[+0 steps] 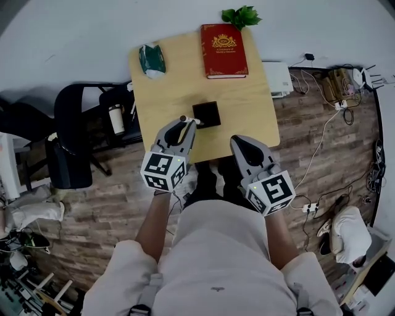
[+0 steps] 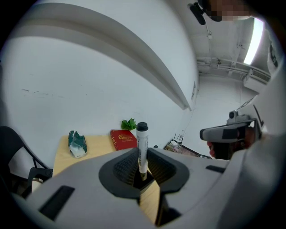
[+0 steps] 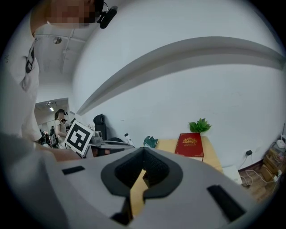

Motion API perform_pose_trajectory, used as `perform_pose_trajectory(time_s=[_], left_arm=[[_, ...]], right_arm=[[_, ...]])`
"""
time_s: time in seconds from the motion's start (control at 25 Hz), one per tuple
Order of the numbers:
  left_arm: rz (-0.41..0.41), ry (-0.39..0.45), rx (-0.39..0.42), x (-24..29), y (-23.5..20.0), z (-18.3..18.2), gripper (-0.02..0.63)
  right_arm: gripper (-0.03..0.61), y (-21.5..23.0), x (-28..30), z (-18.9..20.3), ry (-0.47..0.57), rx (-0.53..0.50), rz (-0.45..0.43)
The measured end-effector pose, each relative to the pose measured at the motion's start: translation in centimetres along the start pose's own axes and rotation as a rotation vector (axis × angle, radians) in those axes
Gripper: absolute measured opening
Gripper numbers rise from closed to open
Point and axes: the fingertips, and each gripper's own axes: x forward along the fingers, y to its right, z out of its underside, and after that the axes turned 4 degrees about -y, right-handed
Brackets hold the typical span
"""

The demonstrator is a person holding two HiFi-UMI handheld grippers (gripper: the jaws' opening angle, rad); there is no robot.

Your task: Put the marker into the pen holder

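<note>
Overhead first, head view: left gripper (image 1: 184, 127) over the near part of the pale wooden table (image 1: 247, 105), its jaws closed round the marker (image 1: 183, 118). Only the marker's end peeks out; the rest is hidden by grey jaw plastic. It sits just left of the pen holder (image 1: 206, 113), a square black box too dark inside to read. Right gripper (image 1: 239, 143) is at the table's near edge, its tip rounded and matte grey. A glossy red hardback book (image 1: 224, 50) lies at the far edge, with a crumpled green-and-white packet (image 1: 152, 60) at the far left corner. A leafy plant (image 1: 241, 15) is partly cut by the book.

Left gripper view: ribbed black pads pinch the white cylindrical marker (image 2: 142, 147), which stands upright with its black cap uppermost. Its lower end is lost between the pads.

Right gripper view: right gripper (image 3: 143, 153) has its pad tips pressed together, with nothing between them. A sliver of wood shows through the gap below.
</note>
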Motion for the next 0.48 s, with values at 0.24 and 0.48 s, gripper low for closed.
perform_pose_trajectory(time_s=[0.24, 0.48], left_arm=[[-0.003, -0.04, 0.004, 2.1, -0.2, 1.6, 0.061], [-0.001, -0.063, 0.006, 4.2, 0.0, 2.6, 0.061]], right_arm=[[-0.002, 0.8, -0.1, 0.8, -0.008, 0.015, 0.008], [-0.002, 1.2, -0.4, 1.4, -0.02, 0.023, 0.011]])
